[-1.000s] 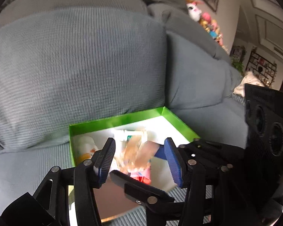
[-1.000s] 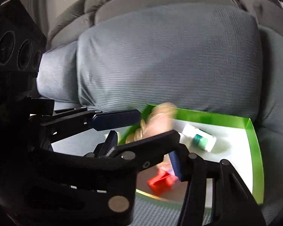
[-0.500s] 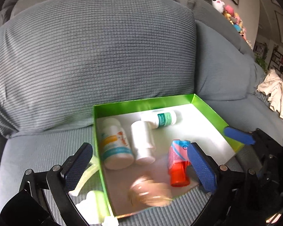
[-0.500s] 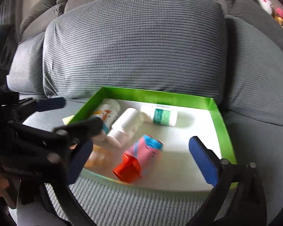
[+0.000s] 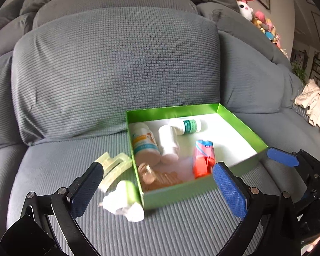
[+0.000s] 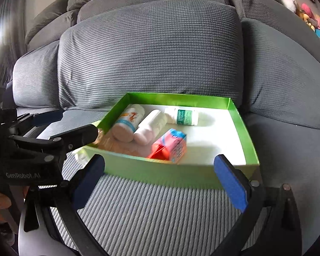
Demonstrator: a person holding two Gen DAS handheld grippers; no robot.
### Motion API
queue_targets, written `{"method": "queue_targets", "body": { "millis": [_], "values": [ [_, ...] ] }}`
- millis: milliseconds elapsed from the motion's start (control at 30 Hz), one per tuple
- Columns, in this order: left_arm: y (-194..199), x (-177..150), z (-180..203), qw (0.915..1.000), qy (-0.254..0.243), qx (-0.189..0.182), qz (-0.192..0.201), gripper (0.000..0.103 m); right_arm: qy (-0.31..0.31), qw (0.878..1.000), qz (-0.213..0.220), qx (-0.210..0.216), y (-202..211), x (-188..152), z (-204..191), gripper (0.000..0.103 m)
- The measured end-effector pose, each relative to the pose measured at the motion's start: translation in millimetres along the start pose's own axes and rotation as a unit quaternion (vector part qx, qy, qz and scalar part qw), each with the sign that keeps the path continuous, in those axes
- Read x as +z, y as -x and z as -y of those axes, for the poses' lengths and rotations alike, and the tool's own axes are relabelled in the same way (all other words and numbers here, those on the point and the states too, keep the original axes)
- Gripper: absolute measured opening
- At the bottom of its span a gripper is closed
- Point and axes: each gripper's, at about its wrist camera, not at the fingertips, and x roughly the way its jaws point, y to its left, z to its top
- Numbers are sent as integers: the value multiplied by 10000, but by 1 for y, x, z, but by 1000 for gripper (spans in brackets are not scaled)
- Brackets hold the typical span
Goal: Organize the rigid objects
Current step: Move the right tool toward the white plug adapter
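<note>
A green box [image 5: 241,125] [image 6: 170,170] sits on the grey sofa seat. In it lie a white bottle with an orange and blue label [image 5: 144,143] [image 6: 128,121], a plain white bottle [image 5: 168,143] [image 6: 151,125], a small white bottle with a green label [image 5: 187,125] [image 6: 183,116], a pink and red carton [image 5: 202,160] [image 6: 170,147] and a clear amber bottle [image 5: 157,176]. A pale green hair claw [image 5: 115,166] and a green and white tube [image 5: 125,200] lie left of the box. My left gripper [image 5: 157,192] is open and empty before the box. My right gripper [image 6: 160,183] is open and empty.
Large grey back cushions [image 5: 117,70] rise right behind the box. Soft toys [image 5: 264,25] sit on the sofa back at the far right. A white cloth [image 5: 313,108] lies on the seat to the right. The left gripper's body [image 6: 32,149] shows left in the right wrist view.
The amber bottle has been let go and now lies in the box's near left corner. Both grippers opened wide and drew back from the box.
</note>
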Motion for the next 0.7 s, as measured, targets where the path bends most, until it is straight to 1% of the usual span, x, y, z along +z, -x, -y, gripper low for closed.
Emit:
{"method": "queue_targets", "body": {
  "millis": [100, 267, 433, 467, 567, 700],
  "values": [
    [13, -10, -4, 9999, 4, 104, 27, 102, 109, 9999, -19, 57, 8, -7, -10, 102],
    [32, -31, -19, 9996, 243, 135, -96, 102, 248, 9994, -120, 207, 17, -18, -25, 102],
    [50, -59, -50, 9977, 467, 456, -186, 102, 345, 9983, -268, 393, 19, -32, -42, 102],
    [51, -66, -58, 9967, 565, 526, -253, 102, 371, 9979, -310, 439, 18, -36, -46, 102],
    [55, -86, -82, 9934, 920, 541, -410, 102, 449, 9963, -472, 556, 12, -48, -60, 102],
    [57, -105, -99, 9911, 1039, 703, -443, 102, 464, 9940, -673, 730, -2, -60, -76, 102]
  ]
}}
